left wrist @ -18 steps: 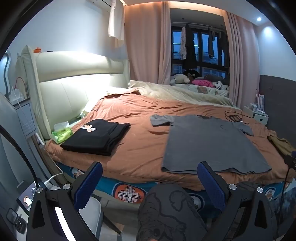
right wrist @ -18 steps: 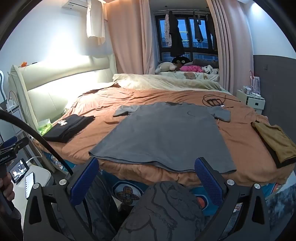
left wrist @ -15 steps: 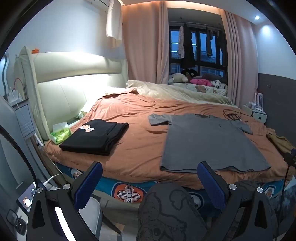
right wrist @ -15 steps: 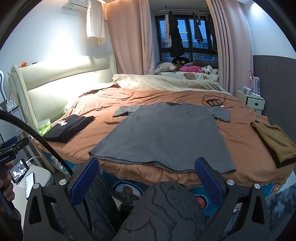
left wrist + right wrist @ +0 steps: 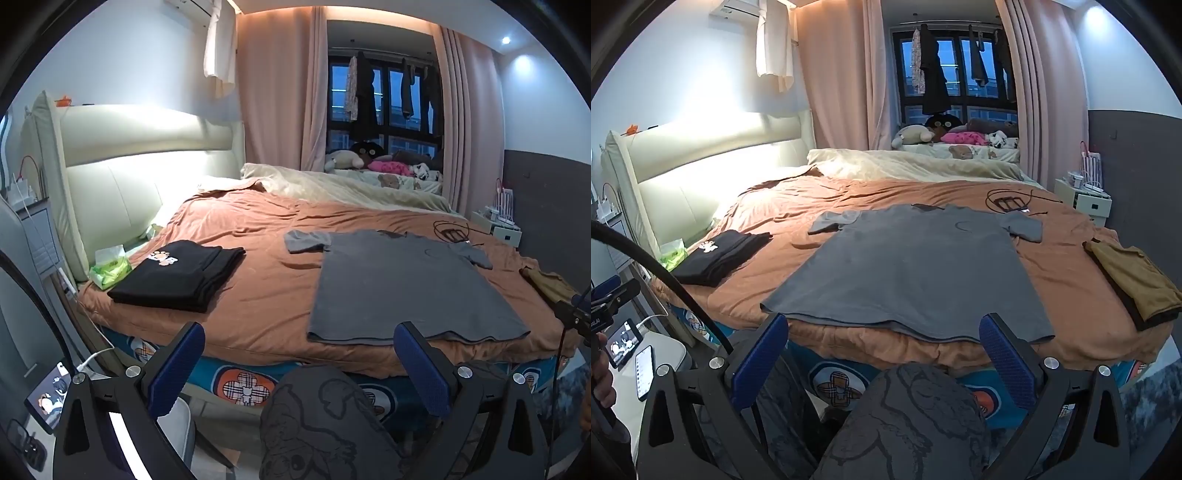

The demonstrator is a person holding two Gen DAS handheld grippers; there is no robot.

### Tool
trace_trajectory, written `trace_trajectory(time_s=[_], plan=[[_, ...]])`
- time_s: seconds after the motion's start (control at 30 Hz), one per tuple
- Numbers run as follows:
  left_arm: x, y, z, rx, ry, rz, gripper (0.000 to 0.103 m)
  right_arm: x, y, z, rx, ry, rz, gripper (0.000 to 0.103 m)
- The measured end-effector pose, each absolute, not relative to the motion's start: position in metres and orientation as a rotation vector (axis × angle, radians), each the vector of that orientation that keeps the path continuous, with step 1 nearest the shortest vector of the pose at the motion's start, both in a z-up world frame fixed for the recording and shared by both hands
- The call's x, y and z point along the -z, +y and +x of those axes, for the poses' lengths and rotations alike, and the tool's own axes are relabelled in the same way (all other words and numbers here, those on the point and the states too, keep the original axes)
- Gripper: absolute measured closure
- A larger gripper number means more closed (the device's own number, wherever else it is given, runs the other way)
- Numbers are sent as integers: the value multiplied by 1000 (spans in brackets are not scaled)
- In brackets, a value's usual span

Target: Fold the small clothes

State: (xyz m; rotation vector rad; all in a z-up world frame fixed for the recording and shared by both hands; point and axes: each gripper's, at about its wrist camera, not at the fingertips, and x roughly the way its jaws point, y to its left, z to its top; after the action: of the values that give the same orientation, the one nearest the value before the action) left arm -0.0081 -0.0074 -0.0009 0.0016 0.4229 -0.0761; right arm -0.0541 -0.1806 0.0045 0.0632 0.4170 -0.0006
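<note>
nothing moved; grey tee (image 5: 908,269) beyond open right gripper (image 5: 882,354).

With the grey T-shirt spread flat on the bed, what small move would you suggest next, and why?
Probably bring both open tools forward and down to the near hem of the flat grey cotton T-shirt. The left hand-held gripper and right hand-held gripper hold nothing and sit short of the orange bedspread, while the folded black garment and folded mustard garment look done.

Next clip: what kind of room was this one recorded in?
A home bedroom, almost certainly. A wide bed with a padded headboard fills the view, stuffed toys sit by the curtained window, and a grey T-shirt lies spread out on the bed for folding.
</note>
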Motion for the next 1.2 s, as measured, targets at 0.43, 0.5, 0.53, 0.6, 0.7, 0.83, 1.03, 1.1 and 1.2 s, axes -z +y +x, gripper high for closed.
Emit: trace_trajectory(time_s=[0.43,0.5,0.53,0.6,0.7,0.83,1.03,1.1,1.2], plan=[[-2,-11,-13,101,406,-3,0,-9,-175,-63,9,406,52,0],[-3,-10,-13,103,404,-6,0,-5,-180,-55,14,407,52,0],[-3,-10,-13,103,403,-8,0,-5,-180,-55,16,406,51,0],[-3,-9,-13,105,400,-10,0,-5,-181,-54,17,405,54,0],[-3,-7,-13,108,397,-13,0,-5,-183,-52,18,405,55,0],[-3,-8,-15,110,393,-14,0,-5,-178,-53,20,404,52,0],[-3,-12,-15,109,396,-15,0,-5,-178,-53,23,404,52,0],[-3,-12,-15,111,395,-16,0,-4,-178,-54,23,405,51,0],[-3,-13,-15,109,395,-14,0,-5,-177,-55,38,400,43,0]])
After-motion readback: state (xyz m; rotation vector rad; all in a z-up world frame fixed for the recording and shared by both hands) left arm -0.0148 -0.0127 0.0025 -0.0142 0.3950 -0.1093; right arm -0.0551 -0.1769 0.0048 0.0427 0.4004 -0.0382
